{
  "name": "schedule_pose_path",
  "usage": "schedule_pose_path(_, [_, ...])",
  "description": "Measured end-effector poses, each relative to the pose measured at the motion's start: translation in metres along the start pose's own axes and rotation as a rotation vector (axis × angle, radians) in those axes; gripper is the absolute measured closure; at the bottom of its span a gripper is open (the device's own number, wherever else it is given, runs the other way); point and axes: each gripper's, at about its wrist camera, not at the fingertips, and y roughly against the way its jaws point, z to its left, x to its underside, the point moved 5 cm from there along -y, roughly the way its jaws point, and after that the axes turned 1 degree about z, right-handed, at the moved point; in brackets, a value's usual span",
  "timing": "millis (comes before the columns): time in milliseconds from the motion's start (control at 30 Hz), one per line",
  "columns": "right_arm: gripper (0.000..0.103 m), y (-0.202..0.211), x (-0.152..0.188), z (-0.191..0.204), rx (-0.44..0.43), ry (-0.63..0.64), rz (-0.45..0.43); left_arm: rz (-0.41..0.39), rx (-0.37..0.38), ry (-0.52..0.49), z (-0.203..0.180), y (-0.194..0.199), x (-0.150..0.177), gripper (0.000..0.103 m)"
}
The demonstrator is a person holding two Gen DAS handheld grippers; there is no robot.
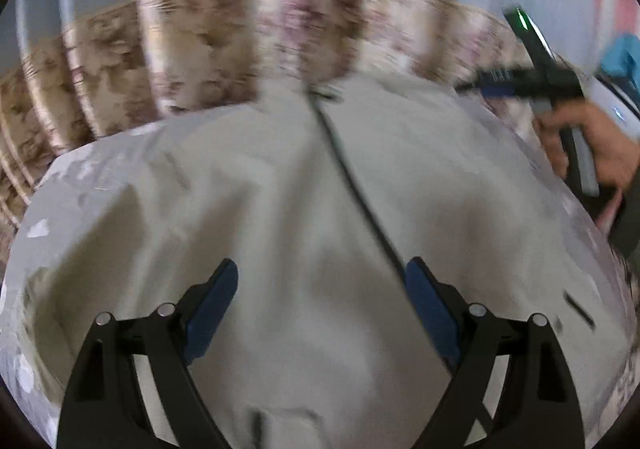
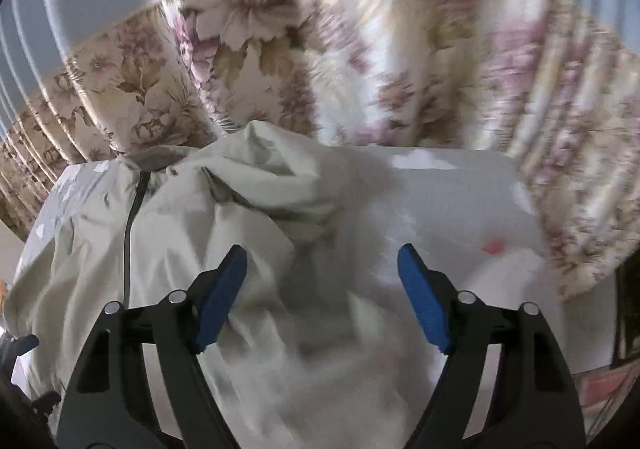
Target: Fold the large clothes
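A large pale beige jacket (image 1: 280, 201) with a dark front zipper (image 1: 356, 189) lies spread on a grey patterned table cover (image 1: 60, 185). My left gripper (image 1: 322, 273) is open and empty, just above the jacket's lower front beside the zipper. My right gripper (image 2: 322, 257) is open and empty above the jacket's (image 2: 180, 217) rumpled right side, where a sleeve or fold (image 2: 272, 165) is bunched up. The right gripper also shows in the left wrist view (image 1: 500, 83), held in a hand at the far right edge of the jacket. Both views are motion blurred.
Floral curtains (image 2: 248, 57) hang close behind the table. The grey table cover (image 2: 460, 209) is bare to the right of the jacket, with a small red mark (image 2: 494, 247). A blue object (image 1: 622, 59) sits at the far right.
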Motion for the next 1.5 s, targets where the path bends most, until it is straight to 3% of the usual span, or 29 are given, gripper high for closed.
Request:
schedule_pose_path(100, [0.025,-0.033,-0.021,0.011,0.014,-0.012,0.030,-0.014,-0.098,0.055,0.046,-0.017,-0.031,0.017])
schedule_pose_path(200, [0.024,-0.076,-0.035,0.007,0.020,-0.086,0.153,-0.010,-0.178,0.098,0.089,-0.044,-0.065,0.017])
schedule_pose_path(233, [0.037,-0.086,-0.036,0.006,-0.012,-0.102,0.194,-0.005,-0.185,0.104,0.099,-0.049,-0.070,0.016])
schedule_pose_path(300, [0.092,-0.104,-0.042,0.008,-0.041,-0.096,0.239,0.009,-0.221,0.120,0.118,-0.066,-0.086,0.016])
schedule_pose_path(367, [0.095,-0.107,-0.053,0.012,-0.002,-0.058,0.220,0.027,-0.218,0.144,0.135,-0.085,-0.102,0.016])
schedule_pose_path(400, [0.095,-0.106,-0.062,0.015,0.026,-0.031,0.193,0.037,-0.233,0.164,0.144,-0.093,-0.108,0.016])
schedule_pose_path(467, [0.096,-0.086,-0.095,0.026,0.098,0.041,0.040,0.025,-0.242,0.218,0.163,-0.102,-0.120,0.016])
schedule_pose_path(500, [0.096,-0.064,-0.115,0.036,0.130,0.097,-0.106,0.022,-0.255,0.230,0.169,-0.104,-0.126,0.016])
schedule_pose_path(533, [0.096,-0.047,-0.125,0.046,0.120,0.152,-0.219,0.005,-0.261,0.241,0.175,-0.103,-0.134,0.016])
schedule_pose_path(567, [0.096,-0.023,-0.136,0.064,0.110,0.248,-0.388,-0.014,-0.255,0.249,0.177,-0.100,-0.138,0.016])
schedule_pose_path(600, [0.094,-0.023,-0.144,0.071,0.145,0.264,-0.399,-0.030,-0.251,0.256,0.179,-0.096,-0.141,0.016])
schedule_pose_path(667, [0.072,-0.043,-0.151,0.070,0.166,0.222,-0.280,-0.054,-0.236,0.267,0.176,-0.089,-0.144,0.016])
schedule_pose_path(733, [0.014,-0.052,-0.151,0.056,0.229,0.148,-0.228,-0.056,-0.216,0.247,0.167,-0.082,-0.142,0.016])
schedule_pose_path(800, [0.010,-0.044,-0.144,0.042,0.213,0.080,-0.239,-0.067,-0.205,0.216,0.153,-0.072,-0.137,0.016])
schedule_pose_path(1000, [0.010,-0.002,-0.075,-0.006,0.143,0.034,-0.189,-0.052,-0.063,0.070,0.064,-0.030,-0.084,0.016])
schedule_pose_path(1167, [0.009,0.060,0.026,-0.047,0.174,-0.017,-0.189,0.039,0.043,-0.011,-0.016,-0.016,-0.014,0.016])
schedule_pose_path(1300, [0.005,0.119,0.118,-0.059,0.218,-0.083,-0.205,0.103,0.092,0.035,-0.058,-0.008,0.040,0.016])
schedule_pose_path(1367, [0.005,0.140,0.154,-0.051,0.189,-0.093,-0.208,0.130,0.120,0.105,-0.072,-0.008,0.065,0.016])
schedule_pose_path(1500, [0.003,0.179,0.221,-0.031,0.143,-0.114,-0.239,0.130,0.086,0.182,-0.097,-0.007,0.081,0.014])
